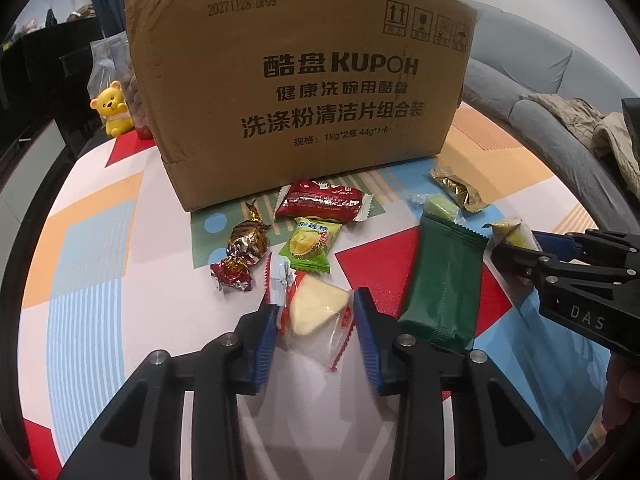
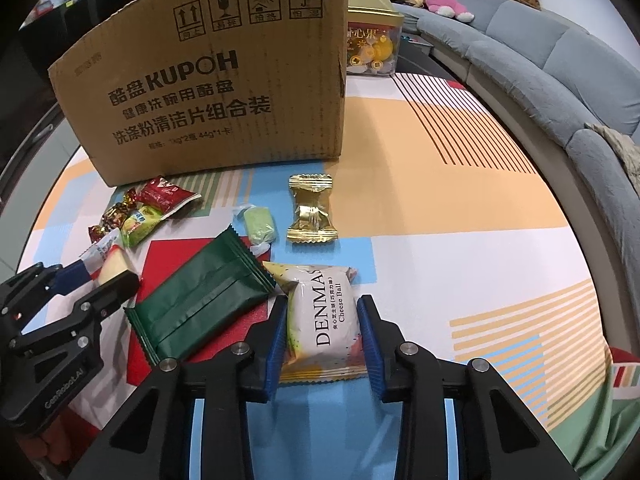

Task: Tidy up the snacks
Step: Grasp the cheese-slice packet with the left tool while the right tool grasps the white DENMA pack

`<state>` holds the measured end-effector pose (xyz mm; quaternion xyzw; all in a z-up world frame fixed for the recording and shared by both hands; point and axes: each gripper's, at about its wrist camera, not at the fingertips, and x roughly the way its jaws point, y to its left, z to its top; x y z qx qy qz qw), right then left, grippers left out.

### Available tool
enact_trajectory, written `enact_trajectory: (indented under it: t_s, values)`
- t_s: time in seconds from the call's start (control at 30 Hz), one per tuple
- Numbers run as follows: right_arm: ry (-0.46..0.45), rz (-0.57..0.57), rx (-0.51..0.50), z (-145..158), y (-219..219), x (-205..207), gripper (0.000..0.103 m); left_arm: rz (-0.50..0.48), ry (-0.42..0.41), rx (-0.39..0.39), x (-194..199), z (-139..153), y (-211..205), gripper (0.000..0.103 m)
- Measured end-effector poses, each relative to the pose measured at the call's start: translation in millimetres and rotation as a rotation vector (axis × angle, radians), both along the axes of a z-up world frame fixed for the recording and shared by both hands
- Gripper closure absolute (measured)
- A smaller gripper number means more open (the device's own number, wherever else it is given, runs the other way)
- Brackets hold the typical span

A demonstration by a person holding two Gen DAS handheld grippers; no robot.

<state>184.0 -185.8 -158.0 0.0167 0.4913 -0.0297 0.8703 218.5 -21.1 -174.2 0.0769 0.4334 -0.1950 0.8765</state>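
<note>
Colourful geometric table (image 2: 440, 152) carries scattered snacks before a KUPOH cardboard box (image 1: 296, 92). Left tongs (image 1: 316, 312) straddle a white cake-wedge packet (image 1: 316, 316); right tongs (image 2: 322, 320) bracket the Denmas cheese-ball packet (image 2: 324, 312), its long axis along the fingers. Neither visibly squeezes yet; box lies straight ahead.

Brown cardboard box (image 1: 296, 92) with black print; bench (image 2: 460, 208) in orange, blue, red, white blocks and stripes; dark green wrapper (image 1: 440, 284); gold candy (image 2: 312, 210); yellow bear (image 1: 114, 108); blue claw pads (image 2: 370, 344).
</note>
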Motion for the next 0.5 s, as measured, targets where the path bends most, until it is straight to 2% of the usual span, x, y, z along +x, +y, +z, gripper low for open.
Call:
enact_trajectory:
  t_s: [0.5]
  values:
    - [-0.041, 0.025, 0.007, 18.5, 3.9, -8.0, 0.071, 0.020, 0.001, -0.004, -4.7, 6.7, 1.6, 0.070]
